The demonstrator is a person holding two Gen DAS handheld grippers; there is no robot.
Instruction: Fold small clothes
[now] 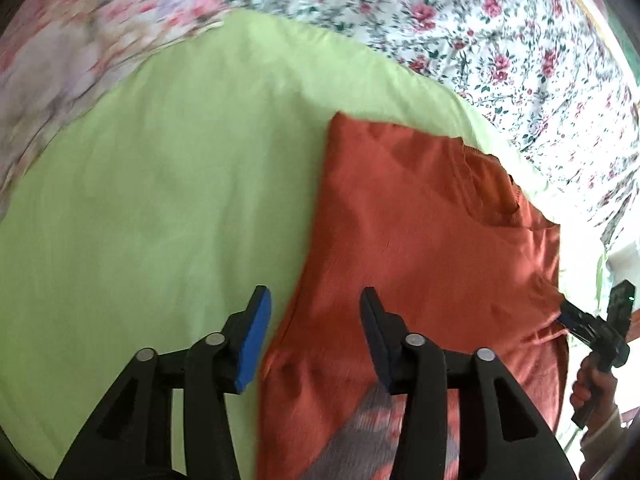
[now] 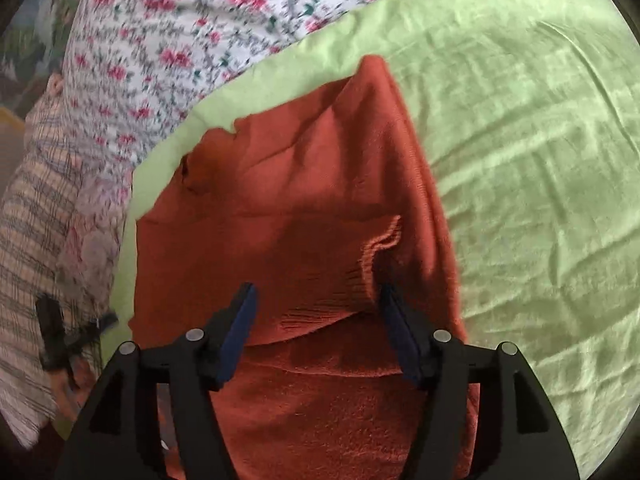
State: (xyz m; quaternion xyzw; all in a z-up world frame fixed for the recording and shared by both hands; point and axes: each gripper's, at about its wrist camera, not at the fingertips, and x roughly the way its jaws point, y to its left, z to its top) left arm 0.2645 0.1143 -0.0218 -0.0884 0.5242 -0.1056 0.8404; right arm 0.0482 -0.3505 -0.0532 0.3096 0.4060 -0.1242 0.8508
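A rust-orange knitted garment lies partly folded on a light green sheet. My left gripper hovers open over the garment's left edge, with nothing between its blue pads. At the garment's right edge is my right gripper, held by a hand. In the right wrist view the right gripper stands open just above the garment. A ribbed hem fold lies between its fingers, close to the right one, and the pads do not press on it.
A white bedsheet with pink flowers surrounds the green sheet on the far side. A plaid cloth and a blurred dark shape sit at the left of the right wrist view.
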